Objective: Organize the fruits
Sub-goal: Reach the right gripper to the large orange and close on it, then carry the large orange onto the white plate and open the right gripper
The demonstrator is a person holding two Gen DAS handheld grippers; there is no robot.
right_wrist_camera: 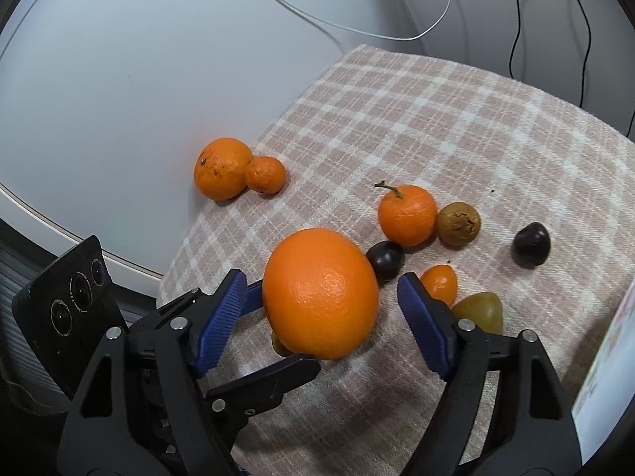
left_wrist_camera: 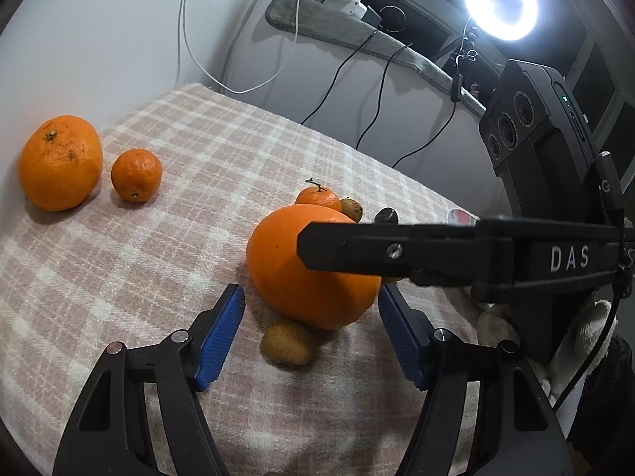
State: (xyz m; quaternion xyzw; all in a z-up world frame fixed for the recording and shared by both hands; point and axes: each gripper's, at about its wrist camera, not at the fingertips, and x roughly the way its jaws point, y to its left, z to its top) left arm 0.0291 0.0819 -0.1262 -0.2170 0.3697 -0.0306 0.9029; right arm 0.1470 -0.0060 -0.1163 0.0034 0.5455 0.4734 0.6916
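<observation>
Checked cloth (left_wrist_camera: 158, 246) covers the surface. Left wrist view: the left claw (left_wrist_camera: 311, 309) stands released around the big orange (left_wrist_camera: 285, 277), pads apart from it; the right claw's finger crosses in front. Two oranges (left_wrist_camera: 61, 162) sit far left. Right wrist view: the right claw (right_wrist_camera: 321, 301) is released, straddling the same orange (right_wrist_camera: 320, 292); small fruits (right_wrist_camera: 406, 214) lie just beyond

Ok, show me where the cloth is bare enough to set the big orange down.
Free: the checked cloth between the far orange pair and the stemmed mandarin, plus everything behind them. Crowded: around the big orange, where small fruits cluster.
</observation>
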